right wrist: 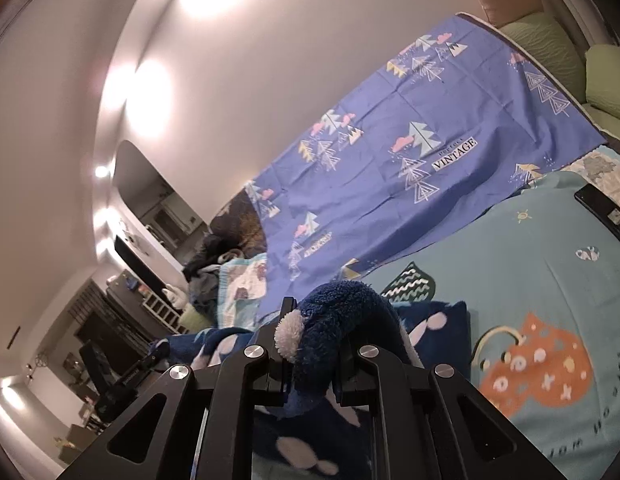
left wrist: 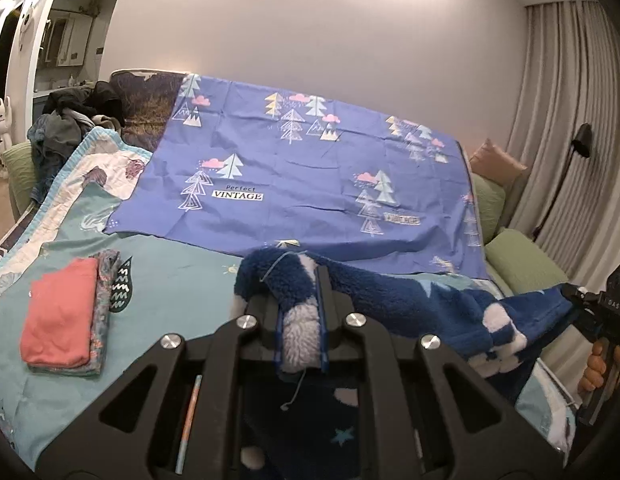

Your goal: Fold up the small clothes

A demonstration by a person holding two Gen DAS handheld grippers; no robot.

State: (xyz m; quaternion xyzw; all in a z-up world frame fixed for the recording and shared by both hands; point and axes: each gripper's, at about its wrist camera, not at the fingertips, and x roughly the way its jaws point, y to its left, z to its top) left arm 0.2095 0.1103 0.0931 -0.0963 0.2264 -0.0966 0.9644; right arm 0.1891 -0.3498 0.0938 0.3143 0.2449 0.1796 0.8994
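Fleece garment (left wrist: 410, 300) is pinched tight in both the left gripper (left wrist: 301, 320) and right gripper (right wrist: 310, 344); keep it taut, lowering toward twelve o'clock onto the bed (left wrist: 170, 272).

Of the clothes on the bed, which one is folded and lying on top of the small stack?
The coral-pink garment: it lies folded flat atop the patterned grey piece, unlike the fluffy blue garment that both grippers hold.

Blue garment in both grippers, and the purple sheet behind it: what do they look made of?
Garment: thick fleece or sherpa, likely synthetic; fuzzy looped pile, matte, white patches. Sheet: thin woven cloth, maybe cotton; flat, smooth, sharp fold creases, printed trees.
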